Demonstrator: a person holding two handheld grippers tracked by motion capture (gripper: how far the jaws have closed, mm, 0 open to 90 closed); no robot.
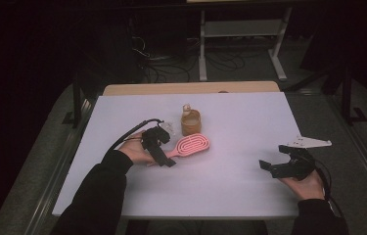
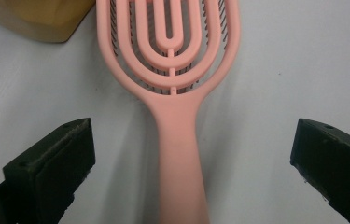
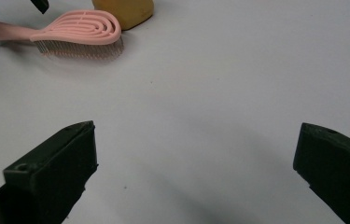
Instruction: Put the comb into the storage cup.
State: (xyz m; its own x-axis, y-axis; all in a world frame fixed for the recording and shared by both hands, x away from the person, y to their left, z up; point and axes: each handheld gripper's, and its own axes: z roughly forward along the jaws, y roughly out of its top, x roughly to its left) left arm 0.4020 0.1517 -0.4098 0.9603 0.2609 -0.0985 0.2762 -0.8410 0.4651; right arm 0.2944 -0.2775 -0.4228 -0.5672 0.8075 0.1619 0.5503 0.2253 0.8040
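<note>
1. Big white rectangular table top (image 1: 230,196) takes up most of the high view. Loads of bare surface across the middle, the right half and along the near edge, so plenty of room to move there. A tan wooden strip (image 1: 191,88) peeks out along the far edge.
2. Pink plastic hairbrush with a looped oval head (image 1: 191,145) lies flat, left of centre, bristles down, handle pointing toward the left hand (image 1: 134,151). It's well away from every table edge.
3. Small amber-brown jar (image 1: 190,122) stands just behind the brush head, very near it; can't tell if they touch.
4. Left black two-jaw gripper (image 2: 191,163) is spread wide with the brush handle running straight up between the jaws. Clear gap on both sides, nothing gripped.
5. Right black two-jaw gripper (image 1: 275,157) sits near the table's right edge, also wide open and holding nothing, with bare table ahead of it.
</note>
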